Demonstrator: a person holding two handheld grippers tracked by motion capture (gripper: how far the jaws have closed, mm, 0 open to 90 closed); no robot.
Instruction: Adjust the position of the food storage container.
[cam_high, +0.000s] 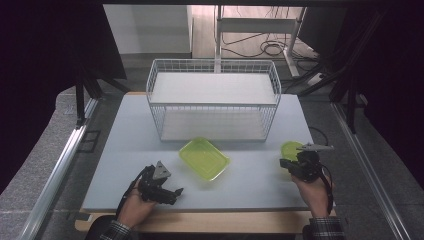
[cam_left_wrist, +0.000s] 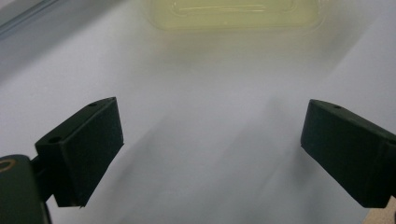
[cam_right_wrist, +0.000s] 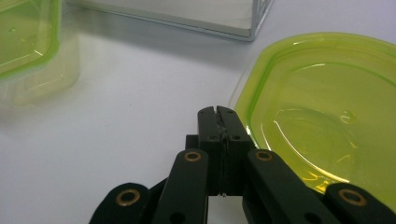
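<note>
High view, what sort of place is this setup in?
Probably a lab or recording workspace, not a home: a grey work table holding a white wire basket, dark curtains at both sides, and loose cables on the floor beside a metal desk frame behind.

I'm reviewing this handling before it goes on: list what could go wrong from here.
1. The right gripper is shut, its tips beside the green lid's rim; it may push the lid along the table rather than grasp it.
2. The left gripper is open, short of the green container; a low approach could shove it toward the wire rack.
</note>
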